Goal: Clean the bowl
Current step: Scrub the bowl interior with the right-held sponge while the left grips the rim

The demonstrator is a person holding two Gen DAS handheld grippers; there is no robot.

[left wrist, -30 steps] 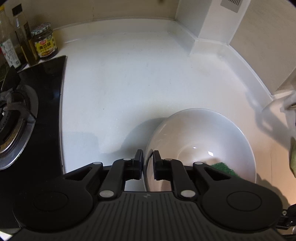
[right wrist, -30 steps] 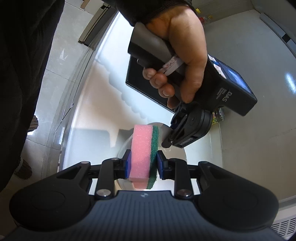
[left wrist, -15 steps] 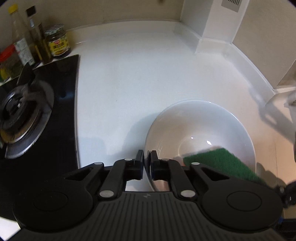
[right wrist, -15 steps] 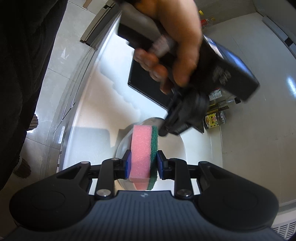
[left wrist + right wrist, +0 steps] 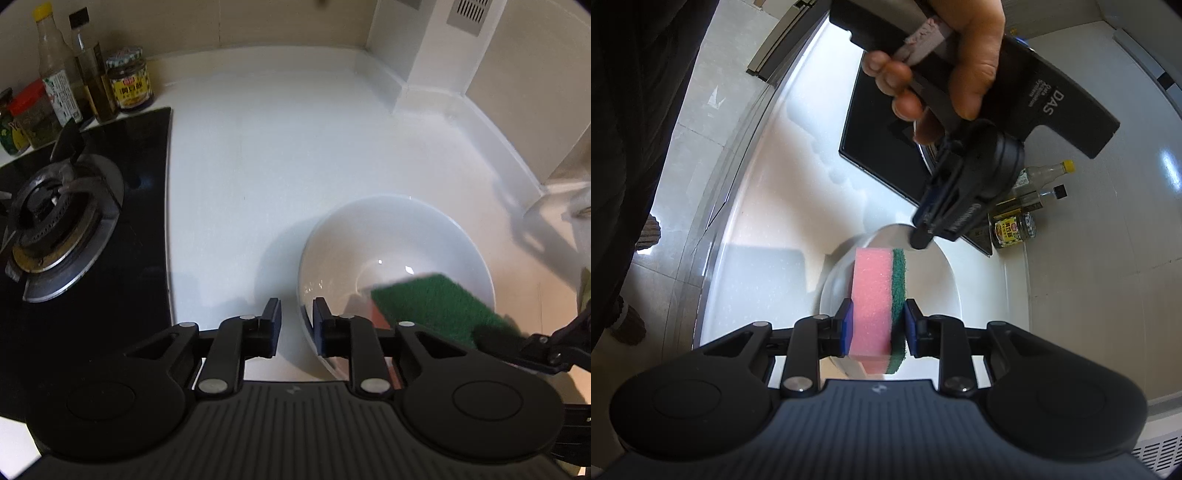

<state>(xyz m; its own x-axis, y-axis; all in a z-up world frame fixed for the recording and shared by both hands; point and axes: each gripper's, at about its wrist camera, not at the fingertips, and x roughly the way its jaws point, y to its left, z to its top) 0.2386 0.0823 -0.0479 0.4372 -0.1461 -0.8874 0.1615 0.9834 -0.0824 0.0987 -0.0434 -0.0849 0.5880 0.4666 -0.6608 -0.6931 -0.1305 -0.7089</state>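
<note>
A white bowl [image 5: 395,254] sits on the white counter. My left gripper [image 5: 297,317] straddles the bowl's near rim, one finger inside and one outside, with the jaws a little apart. My right gripper [image 5: 877,325] is shut on a pink sponge with a green scouring side [image 5: 877,295]. The sponge [image 5: 436,302] reaches into the bowl from the right in the left wrist view. In the right wrist view the bowl [image 5: 934,280] lies under the sponge, and the left gripper [image 5: 956,206] hangs over its far rim in a hand.
A black gas hob [image 5: 74,206] lies left of the bowl. Bottles and jars [image 5: 92,88] stand at the back left by the wall. The counter [image 5: 295,140] ends in a raised white edge at back and right. The counter's front edge [image 5: 746,206] drops to the tiled floor.
The left gripper's jaws have opened a little on the bowl's rim. The sponge has moved further into the bowl. The left gripper has pulled back, showing more of the hob and bottles.
</note>
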